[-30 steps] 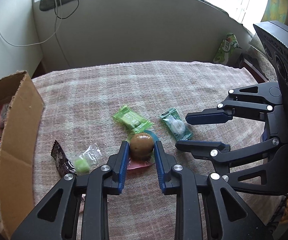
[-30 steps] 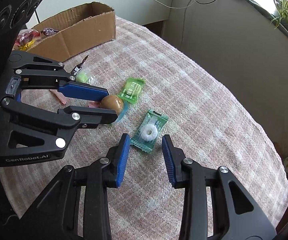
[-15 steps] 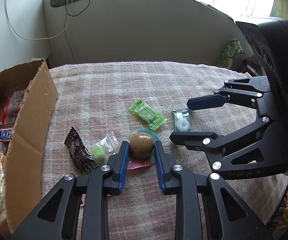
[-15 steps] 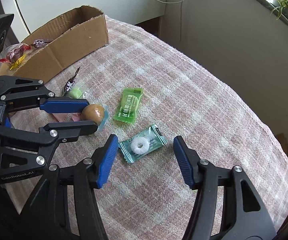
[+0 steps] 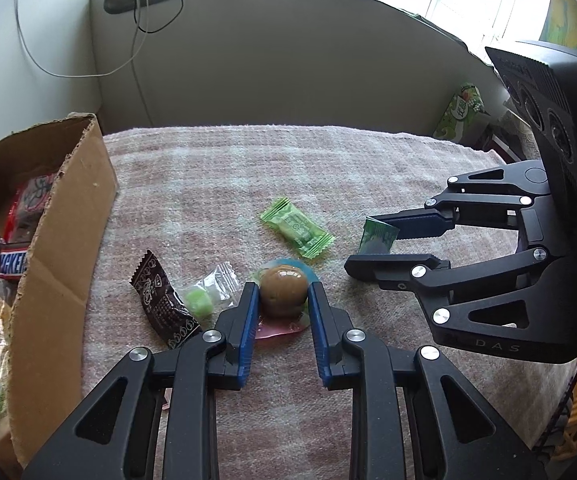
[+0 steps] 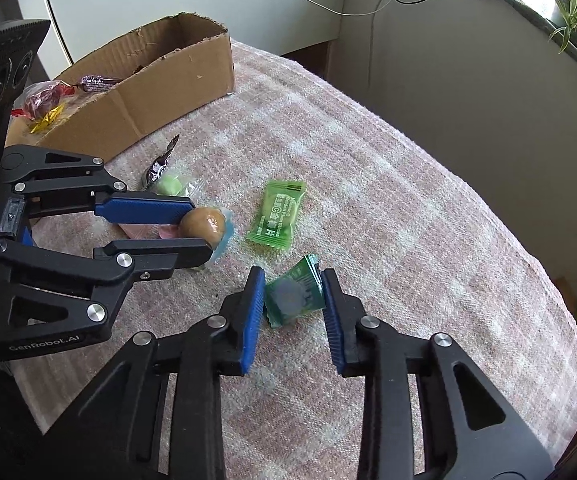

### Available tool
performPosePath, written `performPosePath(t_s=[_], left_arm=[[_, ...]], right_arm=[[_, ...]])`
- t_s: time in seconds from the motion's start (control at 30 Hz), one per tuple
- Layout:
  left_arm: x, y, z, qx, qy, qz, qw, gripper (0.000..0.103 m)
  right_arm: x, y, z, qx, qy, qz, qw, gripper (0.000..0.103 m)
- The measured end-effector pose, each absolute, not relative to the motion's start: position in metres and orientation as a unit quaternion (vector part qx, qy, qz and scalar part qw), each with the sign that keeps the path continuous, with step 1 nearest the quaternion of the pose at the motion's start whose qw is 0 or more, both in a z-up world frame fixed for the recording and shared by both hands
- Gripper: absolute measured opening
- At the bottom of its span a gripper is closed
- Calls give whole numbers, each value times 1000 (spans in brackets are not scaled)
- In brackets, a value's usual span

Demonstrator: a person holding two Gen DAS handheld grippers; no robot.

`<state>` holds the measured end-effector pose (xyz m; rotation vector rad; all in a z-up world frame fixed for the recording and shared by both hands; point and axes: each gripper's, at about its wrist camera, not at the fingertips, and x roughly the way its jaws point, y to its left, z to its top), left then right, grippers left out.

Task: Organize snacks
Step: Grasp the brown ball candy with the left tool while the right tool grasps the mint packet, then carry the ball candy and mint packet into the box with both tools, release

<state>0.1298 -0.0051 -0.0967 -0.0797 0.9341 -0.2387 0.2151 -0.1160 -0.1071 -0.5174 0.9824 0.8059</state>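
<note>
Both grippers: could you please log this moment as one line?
left gripper: shut on brown candy | right gripper: shut on dark green mint packet | cardboard box: awaiting both

Five wrapped snacks (image 5: 296,227) lie loose beside one cardboard box (image 5: 64,240).

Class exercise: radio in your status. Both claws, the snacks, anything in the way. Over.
Left claw shut on brown round candy. Right claw shut on dark green mint packet. Three sweets loose beside cardboard box. Path to box unobstructed.
</note>
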Motion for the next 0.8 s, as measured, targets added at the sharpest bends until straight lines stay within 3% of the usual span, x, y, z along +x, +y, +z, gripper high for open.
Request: performPosePath(t_s=[0.47, 0.8], left_arm=[[126, -7, -93, -29, 439, -113, 891, 24], [103, 18, -59, -41, 410, -103, 905, 24]], right_arm=[[204, -137, -92, -237, 430, 356, 795, 28], [199, -138, -63, -224, 410, 356, 809, 28]])
